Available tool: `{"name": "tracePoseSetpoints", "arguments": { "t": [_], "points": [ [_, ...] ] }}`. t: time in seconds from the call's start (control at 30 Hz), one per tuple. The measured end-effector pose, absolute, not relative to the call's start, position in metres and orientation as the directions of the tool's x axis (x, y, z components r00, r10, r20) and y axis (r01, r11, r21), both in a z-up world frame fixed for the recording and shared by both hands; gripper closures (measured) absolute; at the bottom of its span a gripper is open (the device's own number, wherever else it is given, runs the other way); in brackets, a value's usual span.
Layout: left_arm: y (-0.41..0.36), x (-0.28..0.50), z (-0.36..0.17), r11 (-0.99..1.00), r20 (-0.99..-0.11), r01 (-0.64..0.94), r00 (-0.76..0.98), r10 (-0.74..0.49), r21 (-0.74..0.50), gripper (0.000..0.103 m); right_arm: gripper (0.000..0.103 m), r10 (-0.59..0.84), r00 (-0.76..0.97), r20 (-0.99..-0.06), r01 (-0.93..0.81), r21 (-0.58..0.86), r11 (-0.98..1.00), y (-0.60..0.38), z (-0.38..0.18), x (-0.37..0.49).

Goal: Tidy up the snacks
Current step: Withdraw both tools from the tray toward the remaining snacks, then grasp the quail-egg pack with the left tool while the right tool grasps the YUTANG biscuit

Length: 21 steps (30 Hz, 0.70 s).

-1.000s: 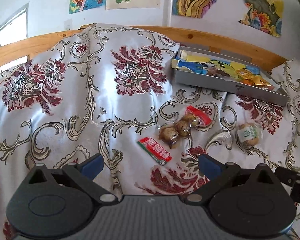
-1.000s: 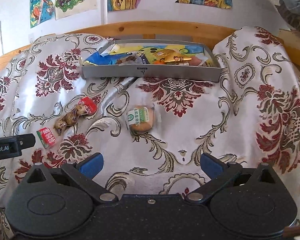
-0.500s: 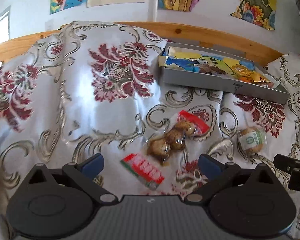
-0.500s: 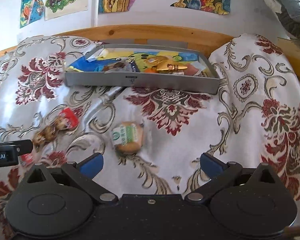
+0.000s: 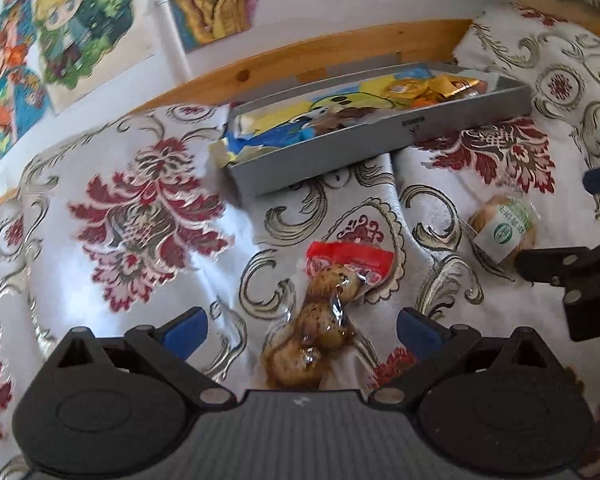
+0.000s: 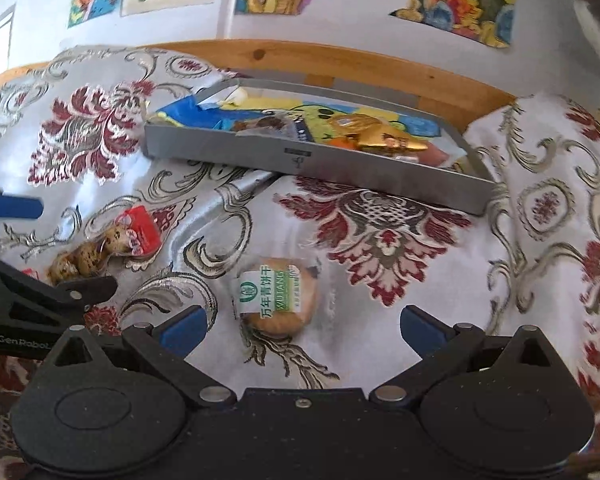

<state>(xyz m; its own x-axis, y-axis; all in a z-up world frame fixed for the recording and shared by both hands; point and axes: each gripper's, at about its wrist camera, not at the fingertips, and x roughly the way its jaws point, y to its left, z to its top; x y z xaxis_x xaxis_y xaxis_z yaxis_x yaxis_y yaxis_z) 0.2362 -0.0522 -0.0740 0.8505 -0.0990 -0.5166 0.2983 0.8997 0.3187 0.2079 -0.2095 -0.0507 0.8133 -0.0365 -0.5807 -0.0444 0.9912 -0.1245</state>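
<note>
Both grippers gape wide and empty, left gripper (image 5: 302, 330) straddling the egg pack (image 5: 320, 312), right gripper (image 6: 302, 330) around the wrapped cookie (image 6: 278, 300), so next they probably pinch and carry to the gray tray (image 6: 340, 168).

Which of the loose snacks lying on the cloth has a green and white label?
The round biscuit, sitting between the right gripper's open fingers. The other loose snack, the pack of speckled eggs in front of the left gripper, has a red top instead.

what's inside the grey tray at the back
The grey tray holds a blue and yellow cartoon-printed packet, a shiny gold wrapper and a dark snack. Anything under these is covered, and the near wall hides the tray floor.
</note>
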Motion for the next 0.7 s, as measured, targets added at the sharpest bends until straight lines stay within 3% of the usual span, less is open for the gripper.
{"name": "tracePoseSetpoints", "arguments": {
  "t": [0.33, 0.7],
  "points": [
    [-0.027, 0.25, -0.091, 0.939, -0.594, 0.312, 0.786, -0.171, 0.143, 0.001, 0.001, -0.05, 0.792, -0.608, -0.06, -0.159, 0.985, -0.203, -0.074, 0.231],
    [-0.027, 0.251, -0.091, 0.941, -0.594, 0.309, 0.786, -0.17, 0.14, 0.001, 0.001, -0.058, 0.79, -0.61, -0.069, -0.182, 0.981, -0.197, -0.079, 0.24]
  ]
}}
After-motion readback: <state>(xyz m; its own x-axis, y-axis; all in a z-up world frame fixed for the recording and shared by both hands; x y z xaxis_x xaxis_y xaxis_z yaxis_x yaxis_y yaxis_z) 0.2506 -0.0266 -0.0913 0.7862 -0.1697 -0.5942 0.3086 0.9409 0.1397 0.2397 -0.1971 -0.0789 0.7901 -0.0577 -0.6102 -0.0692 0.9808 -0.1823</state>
